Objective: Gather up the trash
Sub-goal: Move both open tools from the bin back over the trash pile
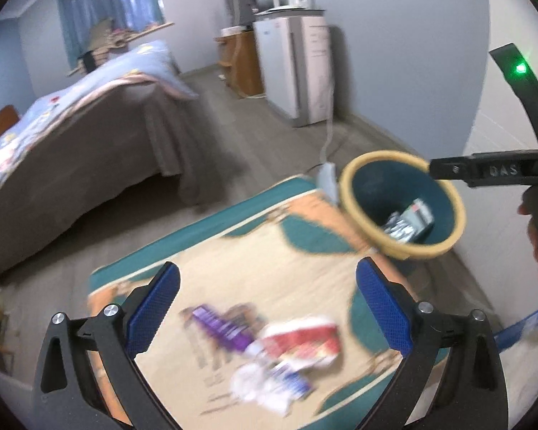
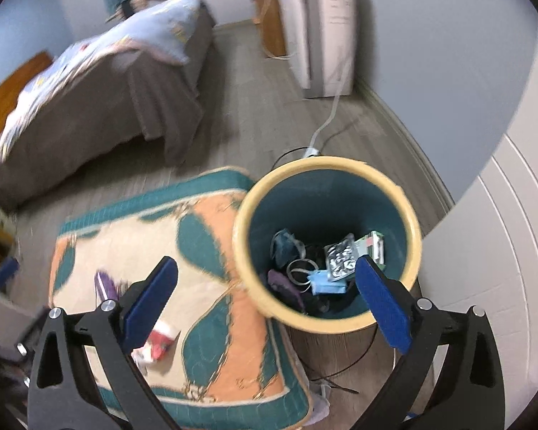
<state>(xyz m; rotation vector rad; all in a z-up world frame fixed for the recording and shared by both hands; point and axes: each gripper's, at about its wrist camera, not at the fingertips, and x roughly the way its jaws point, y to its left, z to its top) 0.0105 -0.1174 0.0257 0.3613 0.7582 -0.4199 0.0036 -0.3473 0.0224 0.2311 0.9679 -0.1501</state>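
Both claws were held wide and empty: left claw (image 1: 267,308) above wrappers (image 1: 269,344), right claw (image 2: 267,301) at bin (image 2: 326,322) rim

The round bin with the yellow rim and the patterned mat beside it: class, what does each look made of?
Round teal bin with yellow rim: probably plastic, with smooth, evenly coloured walls. Teal, orange and cream patterned mat: woven textile, soft corded edge.
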